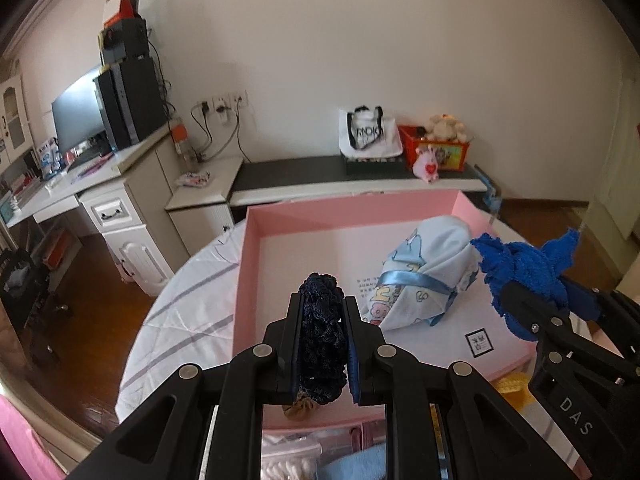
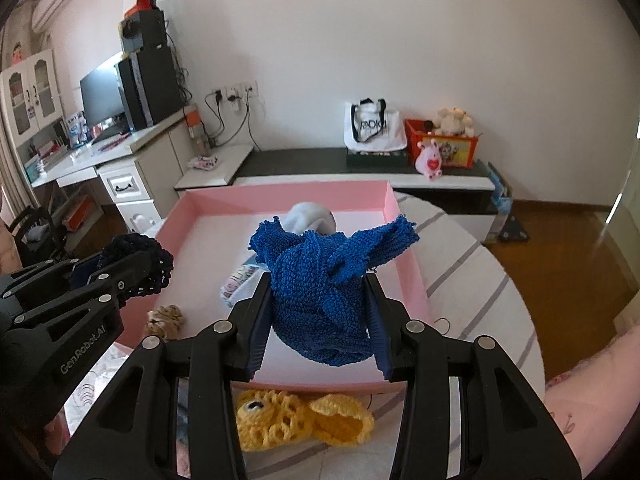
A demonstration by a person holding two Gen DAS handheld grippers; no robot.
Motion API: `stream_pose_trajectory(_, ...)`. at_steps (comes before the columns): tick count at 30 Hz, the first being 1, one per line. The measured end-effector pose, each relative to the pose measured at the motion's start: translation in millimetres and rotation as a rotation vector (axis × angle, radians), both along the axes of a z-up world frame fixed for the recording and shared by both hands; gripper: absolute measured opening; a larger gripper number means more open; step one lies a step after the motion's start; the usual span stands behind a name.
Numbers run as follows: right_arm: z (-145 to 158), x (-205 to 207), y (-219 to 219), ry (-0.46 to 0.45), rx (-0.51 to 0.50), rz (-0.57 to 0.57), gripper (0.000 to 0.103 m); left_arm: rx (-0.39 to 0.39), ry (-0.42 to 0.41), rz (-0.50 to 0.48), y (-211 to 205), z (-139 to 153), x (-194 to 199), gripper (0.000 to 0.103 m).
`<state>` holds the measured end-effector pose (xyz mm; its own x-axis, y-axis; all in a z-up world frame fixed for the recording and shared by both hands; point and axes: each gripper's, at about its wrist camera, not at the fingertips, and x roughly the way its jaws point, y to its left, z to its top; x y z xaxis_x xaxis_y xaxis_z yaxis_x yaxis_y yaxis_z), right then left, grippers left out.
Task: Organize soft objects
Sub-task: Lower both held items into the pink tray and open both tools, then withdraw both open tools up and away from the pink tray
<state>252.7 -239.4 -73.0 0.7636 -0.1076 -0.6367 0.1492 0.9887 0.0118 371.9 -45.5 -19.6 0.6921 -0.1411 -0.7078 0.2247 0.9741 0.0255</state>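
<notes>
My left gripper [image 1: 322,304] is shut on a dark navy scrunchie [image 1: 322,336] and holds it above the front left part of the pink box [image 1: 280,216]. My right gripper [image 2: 318,284] is shut on a blue knitted cloth [image 2: 320,276] above the box's front edge [image 2: 412,256]. The cloth also shows in the left wrist view [image 1: 524,272]. A light blue bundle tied with ribbon [image 1: 428,272] lies inside the box. A beige scrunchie [image 2: 164,320] lies in the box's front left corner. A yellow crocheted toy [image 2: 296,418] lies on the bed in front of the box.
The box rests on a round white quilted surface with grey stripes [image 2: 480,280]. Behind it stands a low dark-topped cabinet [image 2: 320,160] with a tote bag [image 2: 374,126] and an orange toy box [image 2: 444,144]. A desk with a monitor [image 2: 100,92] is at left. Wooden floor [image 2: 560,248] lies at right.
</notes>
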Motion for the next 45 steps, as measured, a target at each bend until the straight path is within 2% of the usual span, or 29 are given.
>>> stream_pose_trajectory(6,-13,15,-4,0.038,0.01,0.004,0.044,-0.012,0.027,-0.016,3,-6,37,0.017)
stream_pose_trajectory(8,-14,18,-1,0.044,0.016,0.006,0.045,-0.013,0.034,-0.007,4,-8,45,0.024)
stream_pose_trajectory(9,-14,19,-1,0.045,0.019,0.008,0.046,-0.017,0.035,-0.004,6,-11,44,0.034)
stream_pose_trajectory(10,-15,18,-2,0.046,0.021,0.008,0.051,-0.021,0.035,0.001,8,-13,44,0.051)
stream_pose_trajectory(11,-14,19,-2,0.046,0.019,0.005,0.06,-0.024,0.034,0.01,9,-15,45,0.062)
stream_pose_trajectory(12,-14,18,-2,0.044,0.016,0.001,0.065,-0.027,0.028,0.024,13,-18,39,0.076)
stream_pose_trajectory(13,-14,18,-3,0.041,0.012,-0.005,0.073,-0.026,0.018,0.038,14,-20,36,0.079)
stream_pose_trajectory(18,-11,14,-9,0.031,-0.001,-0.038,0.082,-0.031,0.016,0.065,18,-31,20,0.087)
stream_pose_trajectory(20,-11,14,-12,0.034,-0.006,-0.049,0.088,-0.034,0.022,0.07,18,-35,16,0.087)
stream_pose_trajectory(22,-11,13,-12,0.037,-0.017,-0.056,0.09,-0.031,0.026,0.074,19,-37,6,0.087)
stream_pose_trajectory(30,-12,13,-10,0.067,-0.035,-0.053,0.091,-0.039,0.009,0.072,28,-33,-12,0.087)
stream_pose_trajectory(45,-4,-3,-10,0.06,-0.017,-0.053,0.091,-0.062,-0.011,0.075,35,-21,-41,0.087)
